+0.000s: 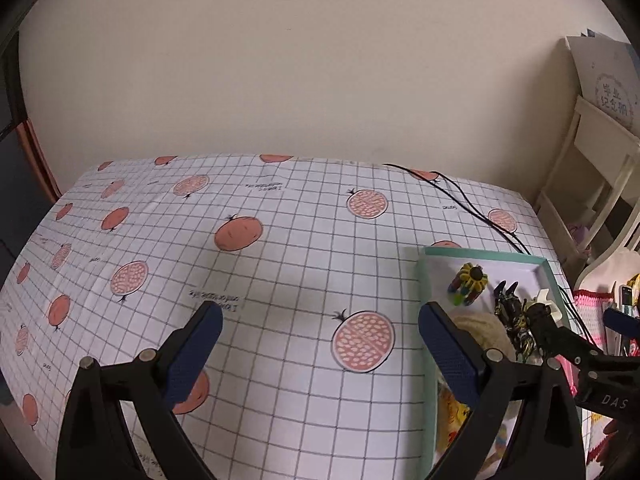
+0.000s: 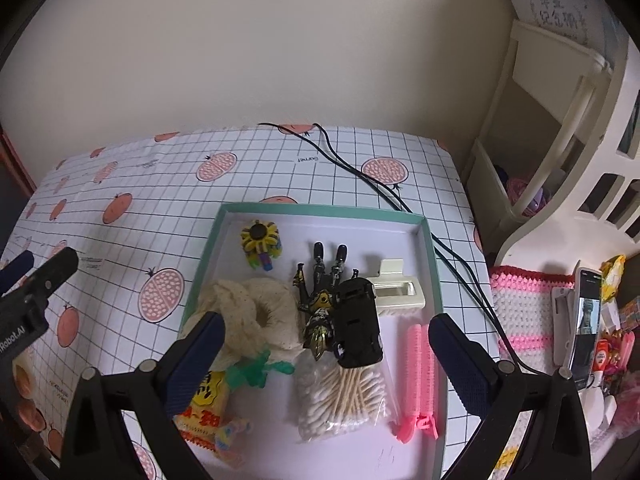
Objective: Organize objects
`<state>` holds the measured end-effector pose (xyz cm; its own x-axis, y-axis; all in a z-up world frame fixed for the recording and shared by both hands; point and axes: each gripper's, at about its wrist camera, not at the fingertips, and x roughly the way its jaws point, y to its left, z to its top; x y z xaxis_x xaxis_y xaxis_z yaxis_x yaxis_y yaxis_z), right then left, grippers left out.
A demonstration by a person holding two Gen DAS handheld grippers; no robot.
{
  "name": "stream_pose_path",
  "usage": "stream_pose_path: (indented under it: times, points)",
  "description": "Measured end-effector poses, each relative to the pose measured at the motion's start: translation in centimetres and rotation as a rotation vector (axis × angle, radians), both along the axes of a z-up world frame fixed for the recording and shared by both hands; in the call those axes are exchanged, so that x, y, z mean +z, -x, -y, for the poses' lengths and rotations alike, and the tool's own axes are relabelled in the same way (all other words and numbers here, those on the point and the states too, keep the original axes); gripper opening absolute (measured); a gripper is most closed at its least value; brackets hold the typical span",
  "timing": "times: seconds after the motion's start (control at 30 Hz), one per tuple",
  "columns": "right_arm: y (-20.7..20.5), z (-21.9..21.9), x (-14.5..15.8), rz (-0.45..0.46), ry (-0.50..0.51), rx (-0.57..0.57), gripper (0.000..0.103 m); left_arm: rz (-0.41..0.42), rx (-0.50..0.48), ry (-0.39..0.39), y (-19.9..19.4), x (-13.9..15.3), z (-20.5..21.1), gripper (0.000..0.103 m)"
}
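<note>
A teal-rimmed tray [image 2: 429,240] holds several items: a sunflower block toy [image 2: 260,242], a cream cloth ring [image 2: 256,316], a dark action figure [image 2: 320,304], a black toy car [image 2: 357,326], a cream holder [image 2: 398,290], a bag of cotton swabs [image 2: 344,396], pink clips [image 2: 418,376], a green toy [image 2: 256,372] and a yellow snack pack [image 2: 204,408]. My right gripper [image 2: 326,344] hovers open and empty above the tray. My left gripper [image 1: 320,332] is open and empty over the tablecloth, left of the tray [image 1: 424,276]. It also shows in the right wrist view [image 2: 40,276].
The table has a grid cloth with pomegranate prints [image 1: 240,232]. A black cable [image 2: 360,172] runs across it behind the tray. A white shelf [image 2: 560,140] stands at the right, with a pink crochet mat [image 2: 520,312] and a phone [image 2: 586,320] nearby.
</note>
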<state>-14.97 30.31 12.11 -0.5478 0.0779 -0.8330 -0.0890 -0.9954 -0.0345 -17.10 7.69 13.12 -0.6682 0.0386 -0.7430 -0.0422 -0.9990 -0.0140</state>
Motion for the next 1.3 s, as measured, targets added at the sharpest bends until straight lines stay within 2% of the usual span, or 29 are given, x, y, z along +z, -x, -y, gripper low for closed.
stream_pose_path:
  times: [0.13, 0.27, 0.4, 0.53, 0.67, 0.77, 1.0, 1.3]
  points:
    - [-1.3, 0.6, 0.4, -0.018, 0.017, 0.008, 0.103, 0.007, -0.005, -0.013, -0.7, 0.2, 1.0, 0.098]
    - [-2.4, 0.7, 0.3, -0.023, 0.074, -0.004, 0.103, 0.014, -0.011, -0.014, -1.8, 0.1, 1.7, 0.098]
    - [-3.4, 0.5, -0.2, -0.024, 0.127, -0.021, 0.103, 0.033, -0.011, 0.002, -3.2, -0.7, 2.1, 0.098]
    - [-4.6, 0.3, -1.1, -0.022, 0.128, -0.039, 0.103, 0.057, -0.014, -0.006, -4.5, -1.7, 2.2, 0.098]
    - [-5.7, 0.2, -2.1, -0.009, 0.161, -0.048, 0.103, 0.101, -0.031, -0.001, -6.3, -3.1, 1.8, 0.098]
    - [-7.0, 0.3, -2.5, -0.042, 0.170, -0.055, 0.103, 0.149, -0.048, 0.013, -7.8, -4.6, 1.4, 0.098]
    - [-9.4, 1.8, -5.1, 0.020, 0.176, -0.070, 0.103, 0.277, -0.085, 0.054, -10.5, -7.9, 1.4, 0.098]
    - [-11.7, 3.6, -6.4, 0.047, 0.150, -0.046, 0.103, 0.318, -0.022, 0.024, -10.4, -9.7, 3.8, 0.098]
